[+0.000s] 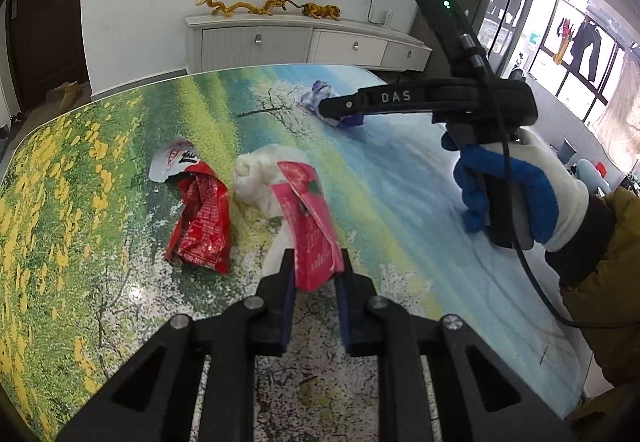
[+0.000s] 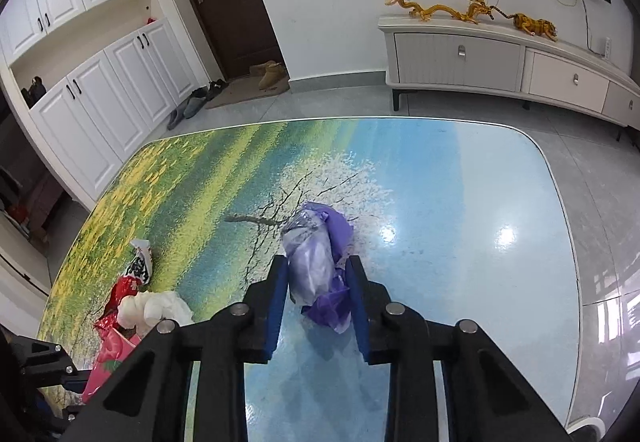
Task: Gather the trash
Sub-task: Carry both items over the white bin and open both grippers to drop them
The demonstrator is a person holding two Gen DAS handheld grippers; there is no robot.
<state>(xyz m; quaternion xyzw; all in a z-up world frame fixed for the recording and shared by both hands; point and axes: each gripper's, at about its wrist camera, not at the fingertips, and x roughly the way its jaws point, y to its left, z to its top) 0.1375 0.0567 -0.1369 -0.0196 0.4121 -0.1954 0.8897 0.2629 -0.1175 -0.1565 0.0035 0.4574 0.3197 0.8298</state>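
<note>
On the landscape-print table (image 1: 120, 146), my left gripper (image 1: 316, 266) is shut on a pink wrapper (image 1: 310, 226), which also shows in the right wrist view (image 2: 110, 362). A crumpled white tissue (image 1: 260, 174) lies just behind it and a red wrapper (image 1: 202, 222) with a white torn end lies to its left. My right gripper (image 2: 318, 274) is shut on a purple and clear plastic wrapper (image 2: 316, 254) resting on the table (image 2: 460, 282). In the left wrist view the right gripper (image 1: 332, 110) reaches in from the right, held by a gloved hand (image 1: 520, 194).
The table's rounded far edge (image 2: 360, 118) drops to a grey floor. A white TV cabinet (image 2: 500, 62) with golden dragon figures stands against the far wall. White cupboards (image 2: 100, 102) and a dark door with shoes are at the left.
</note>
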